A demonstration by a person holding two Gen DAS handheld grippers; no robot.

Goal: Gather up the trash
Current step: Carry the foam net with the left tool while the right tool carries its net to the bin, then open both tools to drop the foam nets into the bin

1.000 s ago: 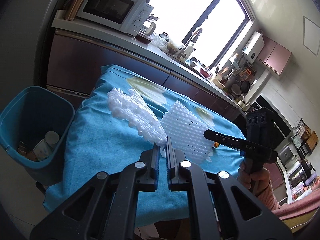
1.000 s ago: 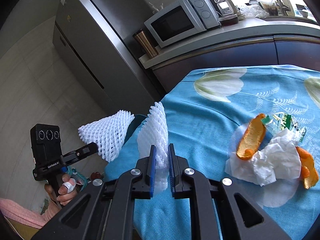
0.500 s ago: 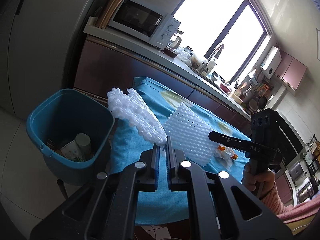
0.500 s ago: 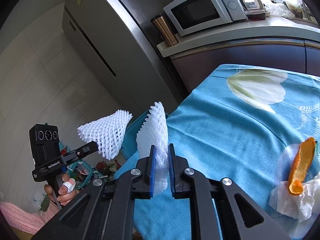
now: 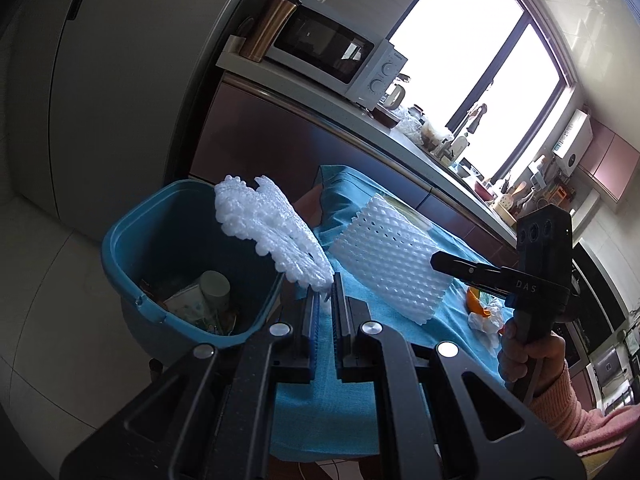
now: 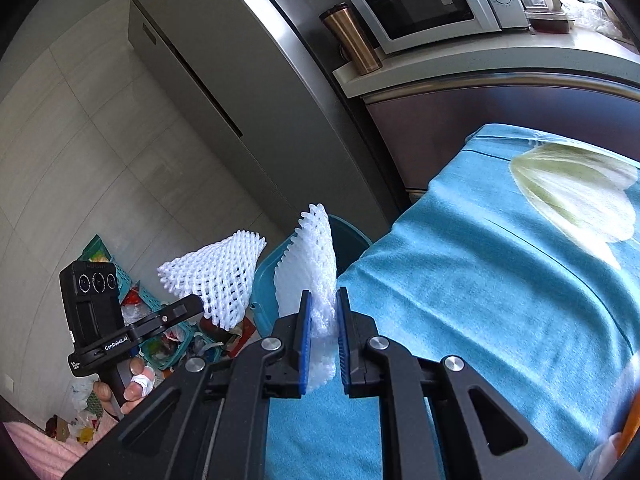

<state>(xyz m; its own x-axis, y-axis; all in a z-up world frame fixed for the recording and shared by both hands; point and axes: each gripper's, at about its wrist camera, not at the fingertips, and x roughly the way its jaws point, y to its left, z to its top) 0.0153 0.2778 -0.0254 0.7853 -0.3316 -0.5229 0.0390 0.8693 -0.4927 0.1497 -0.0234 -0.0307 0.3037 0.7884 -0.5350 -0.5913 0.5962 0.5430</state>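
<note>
Left gripper [image 5: 325,300]: my jaws pinch one white foam net [image 5: 268,232] by its corner; it fans out over the blue bin [image 5: 132,280].
Right gripper [image 6: 323,320]: I clamp a second foam net [image 6: 308,256] upright between the pads, above the blue tablecloth's [image 6: 480,280] edge.

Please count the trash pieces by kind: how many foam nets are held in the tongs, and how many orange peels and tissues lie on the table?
White foam fruit nets, one in each tongs: 2
Orange peel pieces visible on the blue tablecloth: 1
Crumpled white tissues: 1
Total: 4
</note>
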